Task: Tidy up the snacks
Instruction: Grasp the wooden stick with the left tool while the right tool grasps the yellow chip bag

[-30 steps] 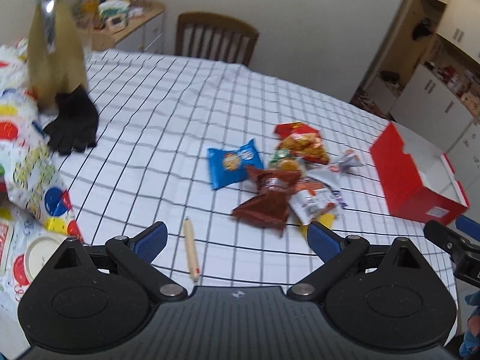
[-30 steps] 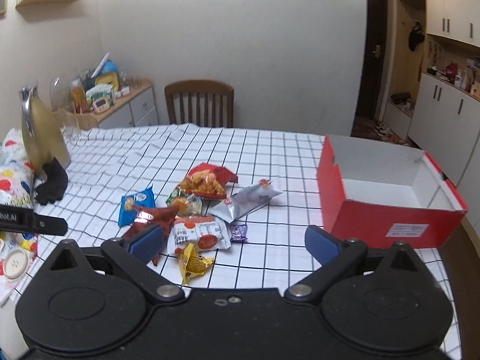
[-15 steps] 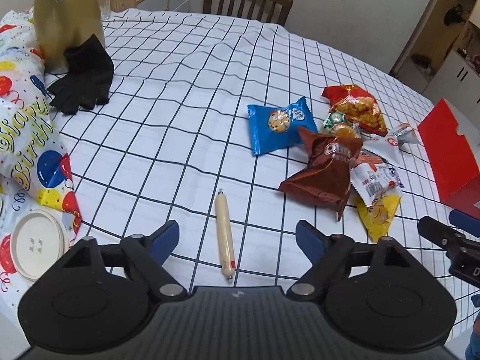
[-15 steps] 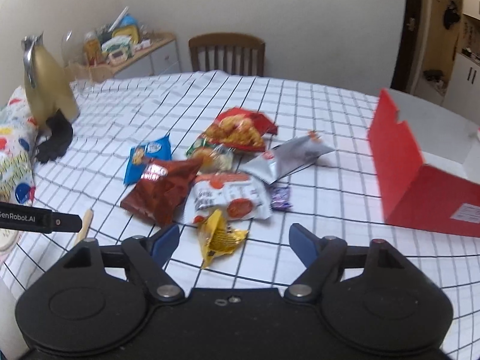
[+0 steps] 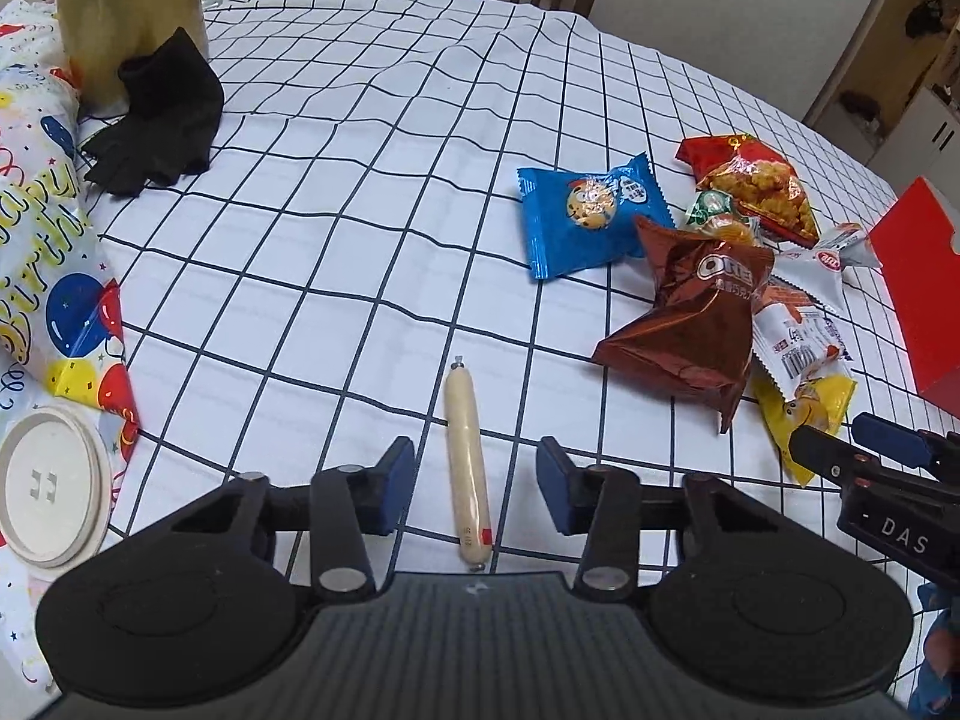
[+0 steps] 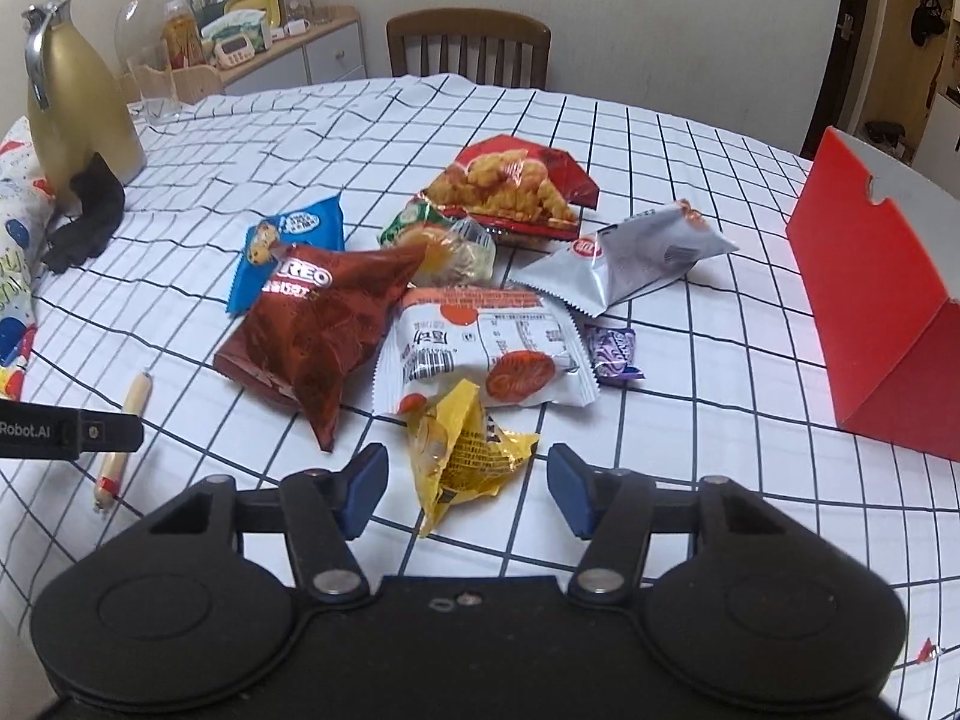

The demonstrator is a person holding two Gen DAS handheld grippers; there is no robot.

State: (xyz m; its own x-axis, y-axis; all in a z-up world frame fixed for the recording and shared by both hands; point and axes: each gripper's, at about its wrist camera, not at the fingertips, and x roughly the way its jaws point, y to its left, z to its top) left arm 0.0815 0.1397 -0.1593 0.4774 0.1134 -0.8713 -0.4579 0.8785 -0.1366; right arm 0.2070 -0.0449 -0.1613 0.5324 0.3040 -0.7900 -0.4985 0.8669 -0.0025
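A pale sausage stick (image 5: 467,463) lies on the checked tablecloth between the open fingers of my left gripper (image 5: 474,486), apart from both pads. The sausage stick (image 6: 123,429) also shows at the left of the right wrist view. My right gripper (image 6: 467,489) is open around a crumpled yellow packet (image 6: 465,450), not touching it. Beyond lie a brown Oreo bag (image 6: 318,318), a white packet (image 6: 486,354), a blue cookie packet (image 5: 591,207), a red chips bag (image 6: 510,186), a silver packet (image 6: 630,261) and a small purple sweet (image 6: 612,351). A red box (image 6: 882,306) stands open at the right.
A gold jug (image 6: 75,102) and a black glove (image 5: 159,126) sit at the far left. A birthday-print bag (image 5: 48,240) and a white lid (image 5: 45,489) lie at the left edge. A wooden chair (image 6: 468,45) stands behind the table, a cluttered sideboard (image 6: 252,30) beside it.
Both grippers have come down and forward. The sausage stick now lies between my left fingers and the yellow packet between my right ones. Both pairs of fingers have narrowed.
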